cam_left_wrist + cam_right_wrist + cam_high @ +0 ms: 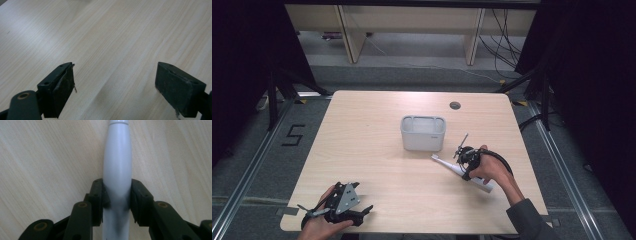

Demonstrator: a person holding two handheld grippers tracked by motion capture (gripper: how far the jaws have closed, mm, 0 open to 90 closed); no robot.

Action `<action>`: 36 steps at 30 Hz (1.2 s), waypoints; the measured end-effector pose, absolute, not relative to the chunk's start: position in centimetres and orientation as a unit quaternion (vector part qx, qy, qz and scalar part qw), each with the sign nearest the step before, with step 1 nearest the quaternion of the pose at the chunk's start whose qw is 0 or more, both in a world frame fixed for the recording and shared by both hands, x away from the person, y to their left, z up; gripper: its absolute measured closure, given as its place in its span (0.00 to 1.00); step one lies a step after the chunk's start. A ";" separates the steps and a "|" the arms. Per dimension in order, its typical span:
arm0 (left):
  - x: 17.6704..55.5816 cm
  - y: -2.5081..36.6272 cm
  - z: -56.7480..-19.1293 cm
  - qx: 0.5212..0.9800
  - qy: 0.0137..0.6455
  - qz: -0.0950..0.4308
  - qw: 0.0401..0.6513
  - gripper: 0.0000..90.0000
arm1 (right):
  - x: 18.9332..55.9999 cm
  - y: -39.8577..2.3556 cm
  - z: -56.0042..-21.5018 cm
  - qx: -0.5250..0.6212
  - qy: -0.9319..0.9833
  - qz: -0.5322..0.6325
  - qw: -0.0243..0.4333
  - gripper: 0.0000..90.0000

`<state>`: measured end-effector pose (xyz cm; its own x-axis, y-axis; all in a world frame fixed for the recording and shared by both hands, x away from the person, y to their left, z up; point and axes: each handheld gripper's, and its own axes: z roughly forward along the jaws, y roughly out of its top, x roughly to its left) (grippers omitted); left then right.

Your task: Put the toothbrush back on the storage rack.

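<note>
Because the right gripper (pixel 117 197) squeezed the smooth, round toothbrush (pixel 117 170), it might slip; the left gripper (pixel 115 87) gaped empty.

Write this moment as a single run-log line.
left gripper: open, near table edge | right gripper: shut on electric toothbrush handle | toothbrush: lying on table | grey bin: mid-table

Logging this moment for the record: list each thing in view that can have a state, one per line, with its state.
left gripper: open, jaws wide apart over bare wood, holding nothing.
right gripper: shut on the electric toothbrush's handle.
electric toothbrush: lying on the table, brush head pointing toward the container.
white container: upright, open-topped, nothing visible inside.
table: bare apart from these.
</note>
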<state>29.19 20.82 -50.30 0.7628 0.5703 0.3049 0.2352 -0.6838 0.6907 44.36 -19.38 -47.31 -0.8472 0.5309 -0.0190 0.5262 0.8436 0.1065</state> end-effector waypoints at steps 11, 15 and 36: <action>29.2 20.8 -50.3 0.880 0.229 0.258 0.326 0.17 | 45.0 -19.1 -47.3 0.282 0.959 0.031 0.006 0.74; 29.2 20.8 -50.2 0.881 0.228 0.258 0.326 0.17 | 45.3 -19.1 -47.4 0.274 0.962 0.021 0.006 0.74; 29.3 20.9 -50.2 0.880 0.230 0.254 0.328 0.17 | 43.2 -19.6 -45.8 0.283 0.957 0.057 0.026 0.74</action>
